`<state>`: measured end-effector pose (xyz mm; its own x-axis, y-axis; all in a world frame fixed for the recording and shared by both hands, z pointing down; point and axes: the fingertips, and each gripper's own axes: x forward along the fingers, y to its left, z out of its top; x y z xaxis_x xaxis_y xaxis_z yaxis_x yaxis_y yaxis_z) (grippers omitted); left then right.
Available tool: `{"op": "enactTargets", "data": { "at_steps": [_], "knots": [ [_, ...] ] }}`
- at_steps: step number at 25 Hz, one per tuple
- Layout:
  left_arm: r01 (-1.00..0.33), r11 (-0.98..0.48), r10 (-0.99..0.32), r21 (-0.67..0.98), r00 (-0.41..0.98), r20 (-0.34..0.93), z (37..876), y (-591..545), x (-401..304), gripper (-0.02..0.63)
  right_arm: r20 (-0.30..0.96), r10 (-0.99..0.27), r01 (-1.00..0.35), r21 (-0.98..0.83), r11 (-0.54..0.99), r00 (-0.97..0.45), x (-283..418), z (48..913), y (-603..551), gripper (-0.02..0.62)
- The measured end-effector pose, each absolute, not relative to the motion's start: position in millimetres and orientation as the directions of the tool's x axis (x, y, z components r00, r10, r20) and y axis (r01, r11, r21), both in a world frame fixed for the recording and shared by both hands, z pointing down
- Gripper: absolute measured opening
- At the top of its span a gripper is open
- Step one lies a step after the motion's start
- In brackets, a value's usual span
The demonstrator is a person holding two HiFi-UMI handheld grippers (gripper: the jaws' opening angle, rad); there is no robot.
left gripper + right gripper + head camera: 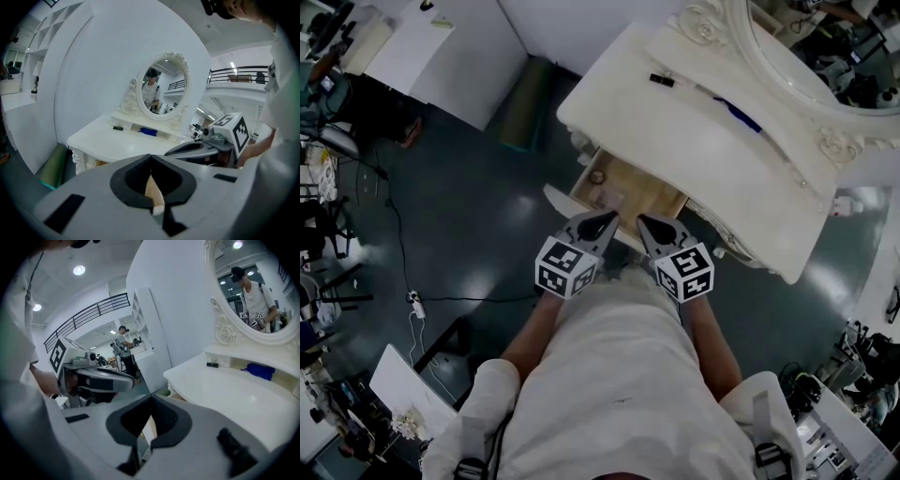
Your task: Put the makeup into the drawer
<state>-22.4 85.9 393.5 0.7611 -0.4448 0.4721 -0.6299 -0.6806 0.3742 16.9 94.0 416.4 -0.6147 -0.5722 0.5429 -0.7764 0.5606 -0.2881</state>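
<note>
Two grippers hang side by side close to the person's chest in the head view, the left gripper [605, 223] and the right gripper [649, 227] both aimed at the open drawer [647, 192] just beyond them. The drawer is pulled out of the near-left side of the white desk [703, 159]. A small ring [597, 176] and some pale bits lie in its left part; what they are is too small to tell. Far back on the desk, below the mirror [825, 47], rest a black item [662, 81] and, to its right, a blue item [737, 113], well apart from the drawer. If those are the makeup, I judge the task at most partly done: both need fetching, and the drawer stands open.

In the left gripper view, the jaws are closed with their tips meeting. Nothing is held; the pale strip seen through the hollow behind the tips looks like furniture beyond. The blue item [148, 132] and black item [118, 127] sit far off on the desk.

In the right gripper view, the jaws are likewise fully closed, tips together and empty, touching nothing. The blue item [260, 371] lies far right and the black item [213, 364] to its left.
</note>
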Motion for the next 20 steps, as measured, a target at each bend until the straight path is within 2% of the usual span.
{"op": "enactTargets", "data": {
  "at_steps": [7,20],
  "knots": [
    [-0.608,-0.7,-0.406,0.375,0.771,0.49,399.1,95.9,-15.7,0.011,0.547,-0.563,-0.772,-0.292,0.565,-0.619,16.6,419.1,97.5,0.014],
    [-0.625,-0.684,-0.432,0.376,0.763,0.481,397.4,95.2,-17.2,0.011,0.56,-0.542,-0.76,-0.285,0.584,-0.626,16.2,421.7,102.8,0.014]
  ]
}}
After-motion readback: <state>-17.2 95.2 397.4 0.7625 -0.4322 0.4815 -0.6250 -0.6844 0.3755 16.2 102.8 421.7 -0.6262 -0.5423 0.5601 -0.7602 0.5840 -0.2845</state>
